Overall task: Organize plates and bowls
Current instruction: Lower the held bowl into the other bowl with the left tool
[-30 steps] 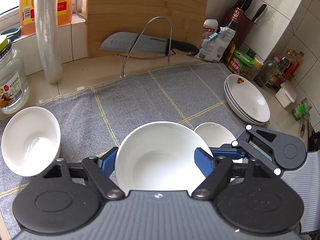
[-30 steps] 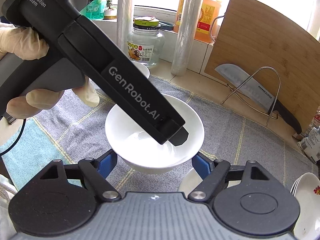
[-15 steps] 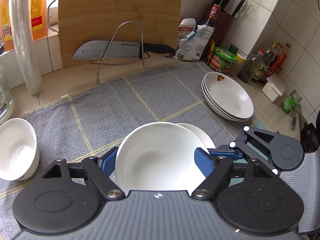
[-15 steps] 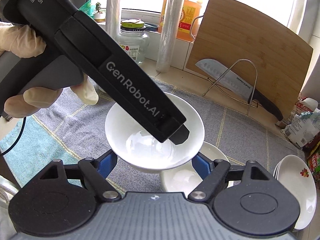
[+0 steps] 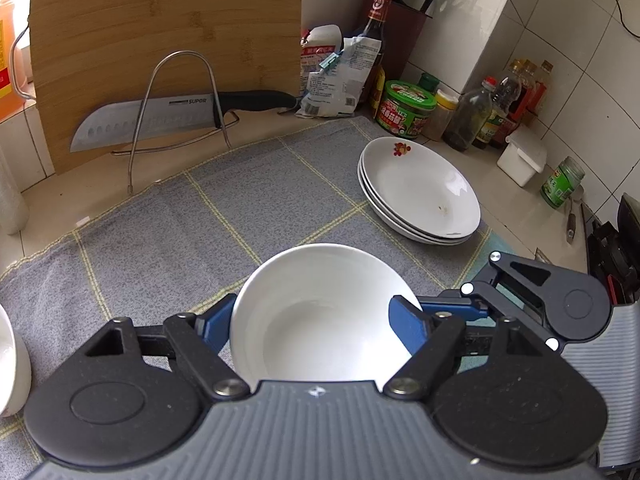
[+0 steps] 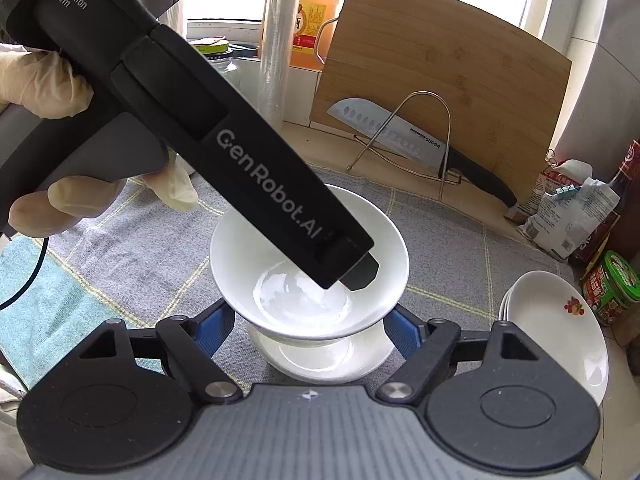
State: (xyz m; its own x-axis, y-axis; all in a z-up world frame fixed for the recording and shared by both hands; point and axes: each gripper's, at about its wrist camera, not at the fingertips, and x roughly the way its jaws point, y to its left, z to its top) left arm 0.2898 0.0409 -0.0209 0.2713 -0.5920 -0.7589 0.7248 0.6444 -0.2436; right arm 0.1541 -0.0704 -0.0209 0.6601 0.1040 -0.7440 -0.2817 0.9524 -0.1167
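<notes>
My left gripper (image 5: 316, 320) is shut on a white bowl (image 5: 320, 312) and holds it above the grey towel (image 5: 200, 232). In the right wrist view the held bowl (image 6: 276, 252) hangs directly over a second white bowl (image 6: 320, 356) that rests on the towel. My right gripper (image 6: 308, 328) is open and empty, its blue pads on either side of the lower bowl. A stack of white plates with a fruit print (image 5: 420, 188) lies at the towel's right edge. Another white bowl (image 5: 12, 364) sits at the far left.
A cutting board (image 5: 160, 40), a knife (image 5: 160, 120) on a wire stand, sauce bottles and jars (image 5: 480, 112) line the back wall. A glass jar (image 6: 216, 52) and a plastic roll (image 6: 280, 40) stand by the window. A blue cloth (image 6: 48, 292) lies to the left.
My left gripper has carried the bowl to the right, until it hangs over the second bowl. The left bowl has slid to the frame's edge. My right gripper stays open.
</notes>
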